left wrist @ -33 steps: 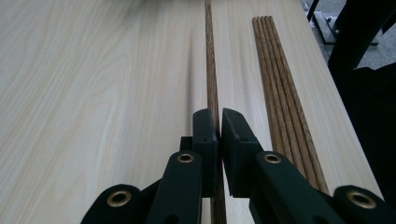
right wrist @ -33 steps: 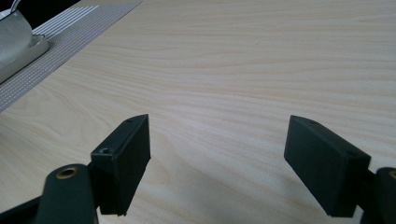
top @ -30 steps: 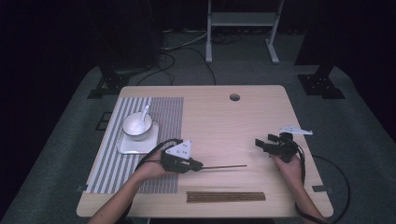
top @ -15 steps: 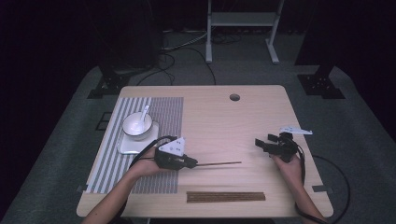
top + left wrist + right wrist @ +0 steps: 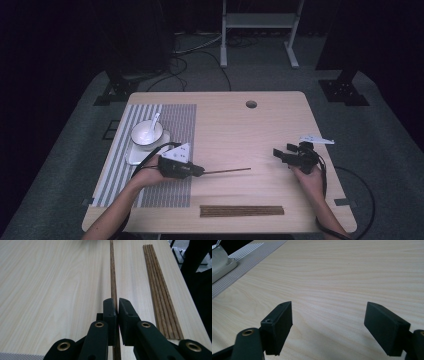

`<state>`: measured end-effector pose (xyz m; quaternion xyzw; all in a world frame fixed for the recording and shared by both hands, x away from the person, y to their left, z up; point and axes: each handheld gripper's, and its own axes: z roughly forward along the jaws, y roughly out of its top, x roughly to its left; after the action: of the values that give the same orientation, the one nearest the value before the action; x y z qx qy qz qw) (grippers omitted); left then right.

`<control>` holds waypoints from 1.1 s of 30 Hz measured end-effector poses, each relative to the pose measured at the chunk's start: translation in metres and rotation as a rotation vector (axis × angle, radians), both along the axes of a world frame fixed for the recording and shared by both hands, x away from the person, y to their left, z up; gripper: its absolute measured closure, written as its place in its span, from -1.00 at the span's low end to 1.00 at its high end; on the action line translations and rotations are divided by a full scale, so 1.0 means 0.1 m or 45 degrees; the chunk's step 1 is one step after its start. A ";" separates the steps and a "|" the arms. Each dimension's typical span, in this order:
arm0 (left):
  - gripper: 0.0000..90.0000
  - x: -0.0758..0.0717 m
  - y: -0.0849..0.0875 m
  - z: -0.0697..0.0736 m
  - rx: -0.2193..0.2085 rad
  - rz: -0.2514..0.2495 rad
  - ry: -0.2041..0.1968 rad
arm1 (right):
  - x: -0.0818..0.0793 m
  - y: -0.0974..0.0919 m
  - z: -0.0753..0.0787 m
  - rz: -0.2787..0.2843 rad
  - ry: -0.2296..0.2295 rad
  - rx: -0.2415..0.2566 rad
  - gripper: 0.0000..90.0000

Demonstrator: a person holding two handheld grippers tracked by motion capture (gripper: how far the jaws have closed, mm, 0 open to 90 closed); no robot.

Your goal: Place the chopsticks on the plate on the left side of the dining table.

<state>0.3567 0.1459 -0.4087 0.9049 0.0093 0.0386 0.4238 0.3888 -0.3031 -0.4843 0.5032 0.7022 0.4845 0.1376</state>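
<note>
My left gripper [image 5: 199, 172] [image 5: 117, 307] is shut on one dark wooden chopstick [image 5: 227, 171] [image 5: 113, 277], which sticks out level toward the table's right, just above the wood. A row of several more chopsticks [image 5: 242, 211] [image 5: 160, 290] lies flat near the front edge. At the table's right side my right gripper [image 5: 279, 154] [image 5: 328, 327] stands open, its jaws wide apart over bare tabletop with nothing between them.
A striped grey placemat [image 5: 175, 120] [image 5: 249, 252] covers the left part of the table. On it stands a white tray [image 5: 134, 157] [image 5: 223, 268] holding a white bowl [image 5: 146, 134] with a spoon. A round cable hole [image 5: 251, 104] lies at the back.
My left hand has carried the chopstick a little to the left, toward the placemat. The right gripper has kept still.
</note>
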 end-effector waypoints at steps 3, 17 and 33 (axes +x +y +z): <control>0.87 0.01 0.03 0.00 0.007 0.002 0.000 | 0.00 0.00 0.00 -0.002 0.003 0.000 -0.53; 0.87 0.06 0.16 0.08 0.004 0.012 0.002 | 0.00 0.00 0.00 -0.002 -0.002 -0.001 -0.53; 0.87 0.08 0.30 0.15 0.017 0.029 -0.006 | 0.00 0.00 0.00 -0.007 0.003 -0.003 -0.53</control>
<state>0.3646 0.1763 -0.3936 0.9075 0.0184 0.0455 0.4172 0.3888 -0.3029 -0.4843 0.5054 0.7017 0.4827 0.1388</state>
